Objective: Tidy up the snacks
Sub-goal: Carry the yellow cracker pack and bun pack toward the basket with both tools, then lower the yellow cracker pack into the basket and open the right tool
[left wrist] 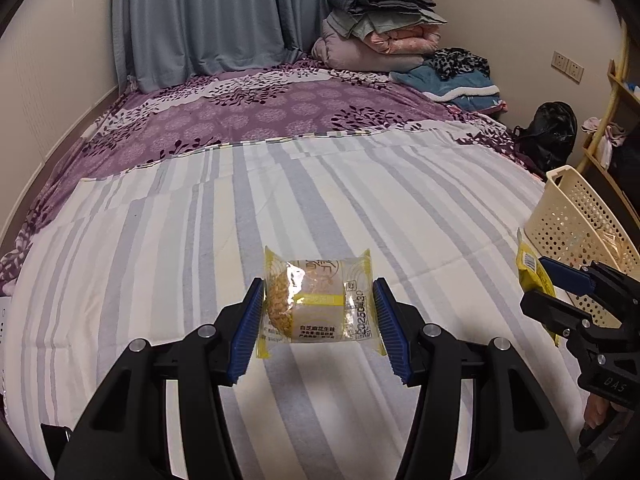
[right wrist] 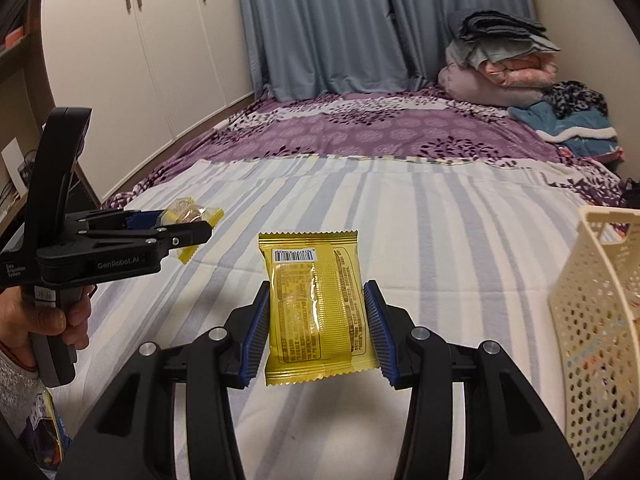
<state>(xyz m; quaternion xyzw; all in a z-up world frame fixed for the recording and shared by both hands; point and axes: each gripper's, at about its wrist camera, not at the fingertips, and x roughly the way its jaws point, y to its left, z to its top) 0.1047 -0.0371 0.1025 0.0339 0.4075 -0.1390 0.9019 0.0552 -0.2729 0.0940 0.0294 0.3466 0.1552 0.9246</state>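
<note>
My left gripper (left wrist: 318,312) is shut on a clear and yellow wrapped pastry (left wrist: 316,300) and holds it above the striped bed sheet (left wrist: 200,240). It also shows in the right wrist view (right wrist: 188,226), at the left, with the pastry (right wrist: 188,214) in it. My right gripper (right wrist: 316,316) is shut on a flat yellow snack packet (right wrist: 316,304) with a barcode, held above the sheet. It shows at the right edge of the left wrist view (left wrist: 560,288) with the packet (left wrist: 534,276). A cream perforated basket (right wrist: 592,312) stands to the right, also in the left wrist view (left wrist: 576,220).
The bed has a purple floral cover (left wrist: 260,108) farther back, with folded blankets (left wrist: 380,28) and clothes (left wrist: 460,76) in the far corner. A black bag (left wrist: 548,132) and a shelf (left wrist: 616,112) lie beyond the bed at right. White wardrobes (right wrist: 140,48) stand at left.
</note>
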